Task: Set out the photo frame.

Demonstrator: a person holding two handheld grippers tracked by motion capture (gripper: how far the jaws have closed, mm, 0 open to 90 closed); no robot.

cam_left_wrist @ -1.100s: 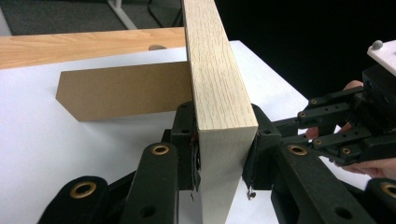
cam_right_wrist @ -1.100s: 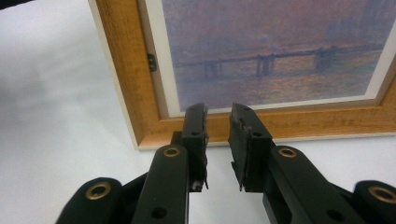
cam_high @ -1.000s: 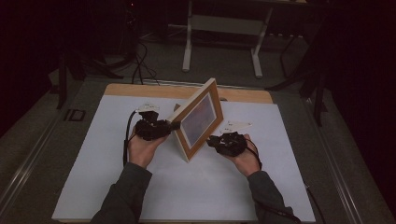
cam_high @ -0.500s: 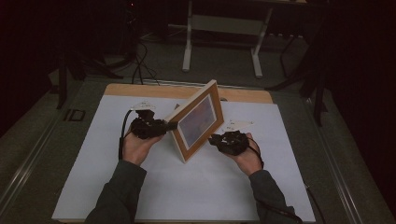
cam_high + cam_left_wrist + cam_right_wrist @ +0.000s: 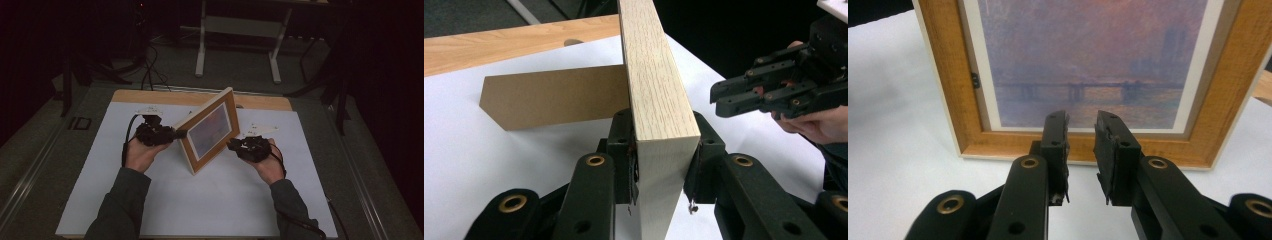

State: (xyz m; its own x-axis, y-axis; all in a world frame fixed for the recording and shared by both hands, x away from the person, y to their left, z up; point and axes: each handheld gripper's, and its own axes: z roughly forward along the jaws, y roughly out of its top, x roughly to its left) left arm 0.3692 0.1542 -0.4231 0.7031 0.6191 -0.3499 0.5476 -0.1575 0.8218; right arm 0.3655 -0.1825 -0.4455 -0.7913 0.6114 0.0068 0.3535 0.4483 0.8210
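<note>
- A wooden picture frame (image 5: 210, 131) stood on edge on the white sheet (image 5: 200, 205) that covered the table, leaning back slightly, near the table's far middle. Its picture side faced the person's right.
- The left gripper (image 5: 176, 134) clamped the frame's left edge. In the left gripper view its two jaws were pressed against both faces of the pale wood edge (image 5: 659, 100), one on each side, so it was holding the frame.
- Behind the frame, a brown cardboard easel flap (image 5: 556, 95) spread out from the back and rested on the sheet.
- The right gripper (image 5: 234, 146) sat low, just beside the frame's front lower edge, not touching it as far as the high view showed.
- In the right gripper view its jaws stood narrowly parted with nothing between them, pointed at the frame's bottom rail (image 5: 1083, 145); a strip of white sheet lay between the tips and the wood.
- The print (image 5: 1088, 60) showed a hazy purple and orange scene with a bridge, set in a white mat inside the wood border.
- A small dark clip (image 5: 976, 80) sat at the inner edge of the frame's side rail.
- Both hands (image 5: 142, 155) rested on or just above the sheet, sleeves coming in from the near edge.
- A bare wooden strip of tabletop (image 5: 150, 96) showed beyond the sheet.
</note>
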